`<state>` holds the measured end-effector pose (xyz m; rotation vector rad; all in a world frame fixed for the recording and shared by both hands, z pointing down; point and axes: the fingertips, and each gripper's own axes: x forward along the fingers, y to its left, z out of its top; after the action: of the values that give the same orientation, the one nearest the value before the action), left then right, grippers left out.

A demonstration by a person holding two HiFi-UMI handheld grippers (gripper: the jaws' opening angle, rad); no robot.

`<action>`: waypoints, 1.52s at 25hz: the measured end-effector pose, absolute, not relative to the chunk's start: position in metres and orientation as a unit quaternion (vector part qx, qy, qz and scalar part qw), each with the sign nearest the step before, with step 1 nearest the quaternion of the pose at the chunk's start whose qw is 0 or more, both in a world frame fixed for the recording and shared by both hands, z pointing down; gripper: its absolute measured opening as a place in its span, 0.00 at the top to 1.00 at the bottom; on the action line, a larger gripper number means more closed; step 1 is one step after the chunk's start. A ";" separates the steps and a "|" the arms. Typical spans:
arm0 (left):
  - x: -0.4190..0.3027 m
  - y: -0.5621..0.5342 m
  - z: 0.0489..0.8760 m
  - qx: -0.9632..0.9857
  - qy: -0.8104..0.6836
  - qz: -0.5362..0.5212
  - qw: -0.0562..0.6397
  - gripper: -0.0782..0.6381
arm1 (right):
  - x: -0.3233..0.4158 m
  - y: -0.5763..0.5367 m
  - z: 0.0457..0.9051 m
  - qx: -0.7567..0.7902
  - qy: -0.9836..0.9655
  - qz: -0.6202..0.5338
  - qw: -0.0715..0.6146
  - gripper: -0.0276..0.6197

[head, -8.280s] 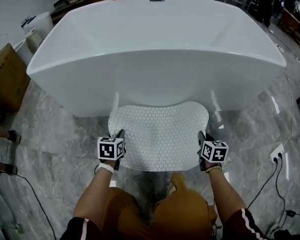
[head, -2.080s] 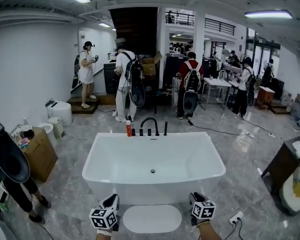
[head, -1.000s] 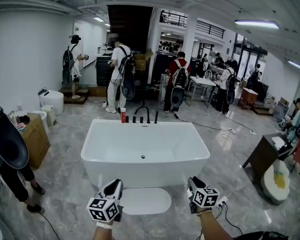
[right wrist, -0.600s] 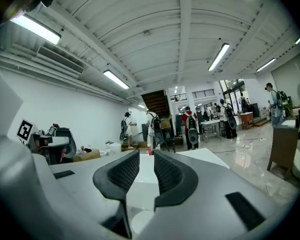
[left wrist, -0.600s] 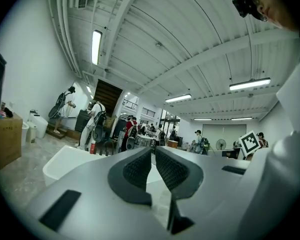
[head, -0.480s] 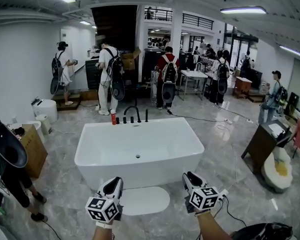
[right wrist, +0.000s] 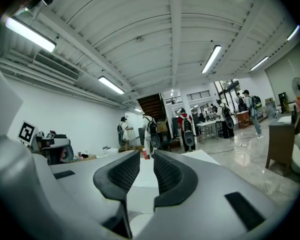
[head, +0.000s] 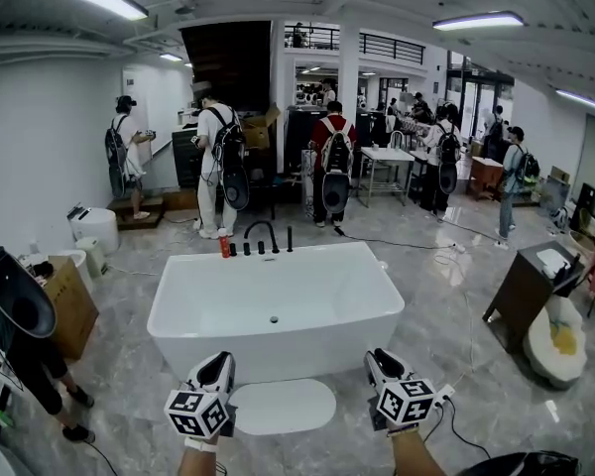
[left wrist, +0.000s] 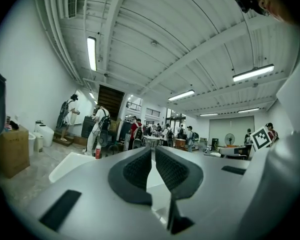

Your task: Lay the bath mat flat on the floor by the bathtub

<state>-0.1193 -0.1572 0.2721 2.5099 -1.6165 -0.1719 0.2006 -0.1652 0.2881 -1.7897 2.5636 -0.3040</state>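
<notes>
Only the head view catches the bath mat (head: 283, 406): it's lying flat on the floor (head: 456, 296), right up against the front of the white bathtub (head: 307, 350), between the two grippers and touched by neither. The left hand-held gripper (head: 218, 359) has its jaws pretty much pressed together with nothing in them, which its own view (left wrist: 153, 156) shows clearly. The right hand-held gripper (head: 377, 357) has a narrow gap in its own view (right wrist: 147, 169) and is also empty. Both gripper views point up over the tub at the ribbed ceiling and strip lights (left wrist: 91, 53). The floor is glossy grey marble. There's a red bottle (head: 224, 247) and a black faucet (head: 261, 234) on the tub's far rim, a cardboard box (head: 67, 305) off to the left, and people with backpacks (head: 329, 162) at the back.
</notes>
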 end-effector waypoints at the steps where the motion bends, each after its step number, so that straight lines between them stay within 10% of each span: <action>1: -0.121 -0.157 0.273 0.834 -0.543 -0.056 0.077 0.84 | 0.200 -0.165 0.288 -0.566 0.818 -0.099 0.001 0.79; 38: -0.121 -0.156 0.259 0.831 -0.549 -0.074 0.058 0.87 | 0.203 -0.177 0.265 -0.583 0.811 -0.052 -0.011 0.92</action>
<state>-0.1207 -0.1561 0.2595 2.5175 -1.6636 -0.2230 0.2032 -0.1769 0.2654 -1.8433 2.5664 -0.1659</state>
